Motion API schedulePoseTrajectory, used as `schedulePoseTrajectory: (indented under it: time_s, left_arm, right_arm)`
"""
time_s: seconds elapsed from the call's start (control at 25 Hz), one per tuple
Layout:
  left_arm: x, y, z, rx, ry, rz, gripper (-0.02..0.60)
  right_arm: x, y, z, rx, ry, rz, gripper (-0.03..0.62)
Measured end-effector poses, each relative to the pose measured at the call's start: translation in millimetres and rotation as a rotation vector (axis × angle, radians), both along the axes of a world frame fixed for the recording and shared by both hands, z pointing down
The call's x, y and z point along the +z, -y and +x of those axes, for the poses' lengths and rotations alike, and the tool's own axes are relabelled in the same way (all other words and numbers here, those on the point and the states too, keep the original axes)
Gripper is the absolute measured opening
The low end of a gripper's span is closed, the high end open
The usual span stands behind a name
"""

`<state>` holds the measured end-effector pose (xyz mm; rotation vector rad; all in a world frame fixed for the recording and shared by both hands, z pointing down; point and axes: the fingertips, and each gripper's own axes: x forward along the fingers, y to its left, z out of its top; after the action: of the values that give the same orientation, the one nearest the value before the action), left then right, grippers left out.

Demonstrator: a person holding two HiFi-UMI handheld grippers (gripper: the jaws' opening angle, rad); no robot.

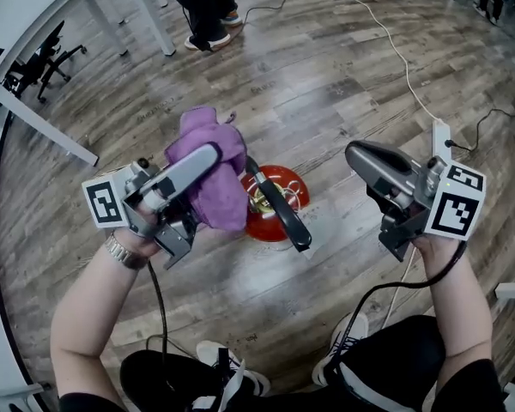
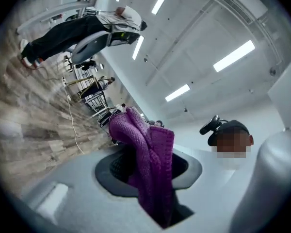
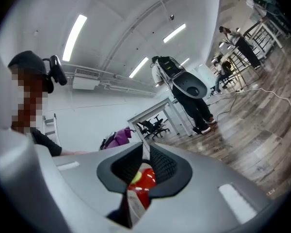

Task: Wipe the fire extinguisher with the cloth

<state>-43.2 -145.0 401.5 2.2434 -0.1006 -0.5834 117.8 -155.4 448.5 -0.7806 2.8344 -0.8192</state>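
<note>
While the cloth [image 1: 223,197] is gripped between the closed fingers [image 1: 187,170] of the left gripper [image 1: 213,163], with the extinguisher [image 1: 259,223] just below them and the right gripper [image 1: 359,157] shut empty well aside, the unsteadied extinguisher could be tipped, or the cloth dragged free, by a hard stroke.

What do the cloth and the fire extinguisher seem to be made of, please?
The cloth looks like soft, matte purple knit yarn: ribbed stitches show and it drapes in folds. The fire extinguisher seems to be glossy red painted metal, judging by its bright highlights, though that is unconfirmed.
</note>
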Motion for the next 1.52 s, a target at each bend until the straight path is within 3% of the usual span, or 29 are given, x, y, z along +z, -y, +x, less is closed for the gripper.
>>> schedulePoseTrajectory:
  time_s: [0.08,0.24,0.32,0.48,0.6,0.68,0.8,0.88,1.0,1.16,1.28,1.32,1.36,1.52]
  left_arm:
    - [-22.2,-0.7,13.4,-0.019,0.044,0.064,0.123]
    - [-47.0,1.3,32.0,-0.059,0.099,0.114,0.124]
    - [-54.7,2.2,38.6,-0.079,0.118,0.134,0.126]
    - [-69.7,2.5,48.3,-0.119,0.081,0.160,0.130]
    - [-63.9,0.7,51.6,-0.143,0.145,0.208,0.130]
    - [-60.2,-3.4,53.3,-0.155,0.176,0.238,0.130]
    - [-58.0,-8.4,52.5,-0.131,0.138,0.219,0.134]
    - [-57.9,-8.5,45.5,-0.116,0.108,0.207,0.138]
    - [-58.6,-12.6,32.3,-0.112,0.134,0.250,0.150]
    - [-63.1,-19.9,16.2,-0.122,0.153,0.325,0.152]
    - [-53.2,-34.9,13.9,-0.056,0.185,0.337,0.147]
    - [-48.3,-42.5,14.3,-0.039,0.212,0.351,0.095]
    - [-43.9,-50.2,14.6,-0.031,0.241,0.368,-0.005]
    - [-31.1,-81.1,23.9,-0.018,0.348,0.466,-0.003]
  right_arm:
    - [-27.5,-8.5,-16.7,-0.062,0.013,0.038,0.091]
    - [-66.6,-25.9,-55.7,-0.161,-0.035,0.109,0.109]
    - [-73.8,-33.2,-75.6,-0.213,-0.080,0.116,0.146]
    - [-79.8,-41.9,-102.9,-0.285,-0.140,0.108,0.196]
    - [-88.2,-40.4,-113.1,-0.315,-0.150,0.116,0.216]
    - [-85.0,-37.9,-119.0,-0.333,-0.189,0.121,0.216]
    - [-77.4,-37.9,-127.0,-0.353,-0.221,0.135,0.202]
    - [-77.9,-39.1,-129.6,-0.358,-0.208,0.150,0.137]
    - [-77.3,-40.8,-130.2,-0.386,-0.218,0.159,0.107]
    - [-75.6,-32.0,-112.2,-0.433,-0.242,0.146,0.098]
    - [-64.7,-14.8,-89.4,-0.506,-0.290,0.151,0.097]
    - [-58.5,-7.4,-84.6,-0.528,-0.315,0.152,0.097]
    - [-51.6,-0.5,-81.3,-0.551,-0.337,0.149,0.097]
    - [-27.3,13.6,-74.8,-0.707,-0.354,0.135,0.095]
